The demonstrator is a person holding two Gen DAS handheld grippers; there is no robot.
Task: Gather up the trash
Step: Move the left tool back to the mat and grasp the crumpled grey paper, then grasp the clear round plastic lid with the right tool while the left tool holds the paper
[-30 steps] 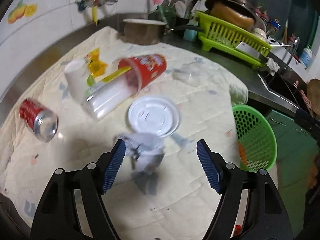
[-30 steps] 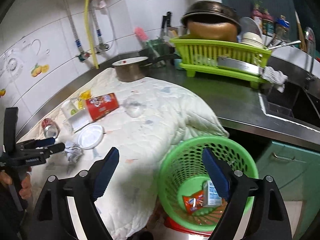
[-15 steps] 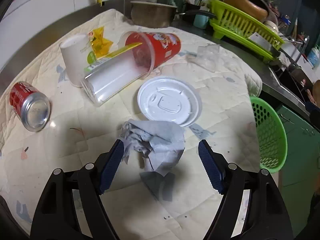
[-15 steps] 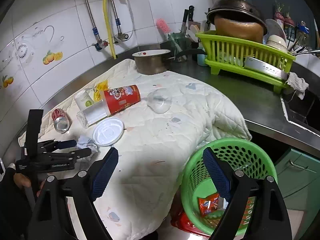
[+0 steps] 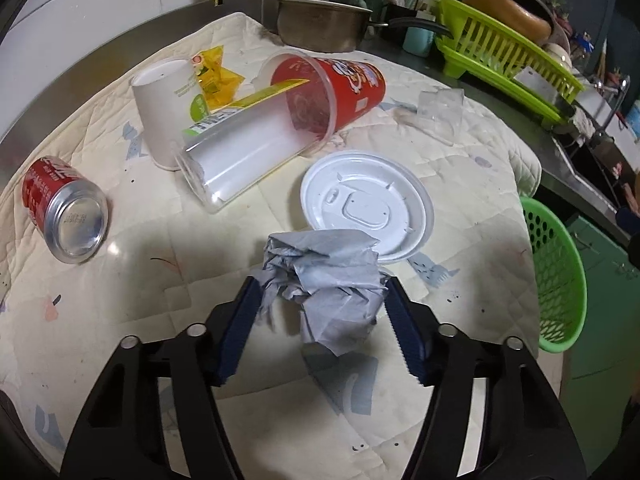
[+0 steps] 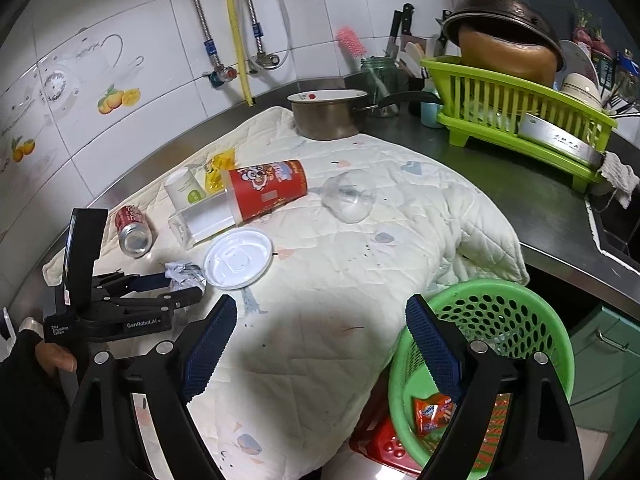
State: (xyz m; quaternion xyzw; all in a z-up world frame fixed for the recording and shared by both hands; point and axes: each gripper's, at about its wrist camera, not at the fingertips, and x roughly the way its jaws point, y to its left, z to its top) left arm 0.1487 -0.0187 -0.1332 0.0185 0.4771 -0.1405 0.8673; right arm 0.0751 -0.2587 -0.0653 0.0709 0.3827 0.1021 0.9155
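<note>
The left wrist camera sits just behind the left claw point(image 5: 320, 320), tilted steeply down and very close to the quilted surface point(image 5: 120, 300), facing the dish rack point(image 5: 508, 56) at 1 o'clock. The right wrist camera rides behind the right claw point(image 6: 316, 352), farther back and off the surface's edge, facing the tiled wall point(image 6: 140, 40) at 11 o'clock. The 2 views share the white lid point(image 5: 366, 208), the red cup point(image 5: 332, 88), the soda can point(image 5: 64, 210), the pot point(image 5: 324, 28) and the green basket point(image 5: 560, 276); the right view also takes in the left claw at 9 o'clock.
</note>
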